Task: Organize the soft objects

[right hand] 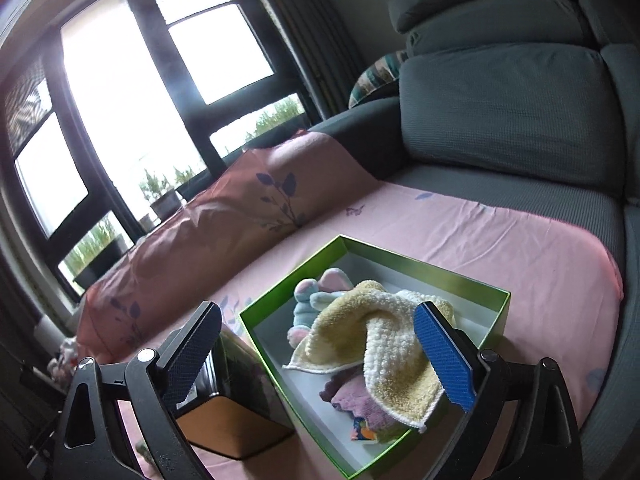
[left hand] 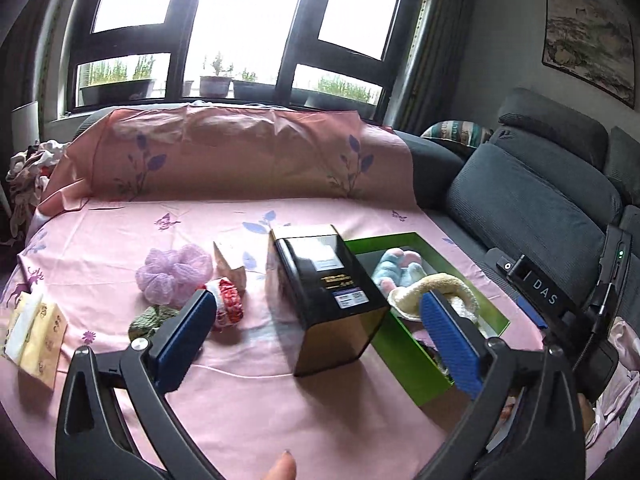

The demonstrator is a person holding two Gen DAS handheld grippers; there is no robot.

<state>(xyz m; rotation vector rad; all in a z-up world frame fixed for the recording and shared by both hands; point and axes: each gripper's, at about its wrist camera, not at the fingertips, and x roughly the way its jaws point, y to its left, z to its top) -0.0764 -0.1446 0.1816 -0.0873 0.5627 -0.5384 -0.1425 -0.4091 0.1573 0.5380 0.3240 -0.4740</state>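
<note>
Lying draped in the shallow green cardboard box (right hand: pixel 496 312) on the pink bedsheet (right hand: pixel 520 248): cream-and-yellow knitted towel (right hand: pixel 384 344), over a pastel plush toy (right hand: pixel 316 300) and a purple cloth (right hand: pixel 348 398). Hovering above, right gripper (right hand: pixel 316 354) spread wide, nothing pinched, towel between and beneath the fingers. Left gripper (left hand: pixel 320 340) likewise spread, empty, over a black-and-gold box (left hand: pixel 328 300); lilac mesh puff (left hand: pixel 172 276) to its left.

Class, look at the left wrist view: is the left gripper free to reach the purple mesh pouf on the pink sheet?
Probably yes. The left gripper is open and empty, and the purple mesh pouf lies uncovered on the pink sheet ahead of its left finger. The black box stands off to the right, clear of that path.
</note>
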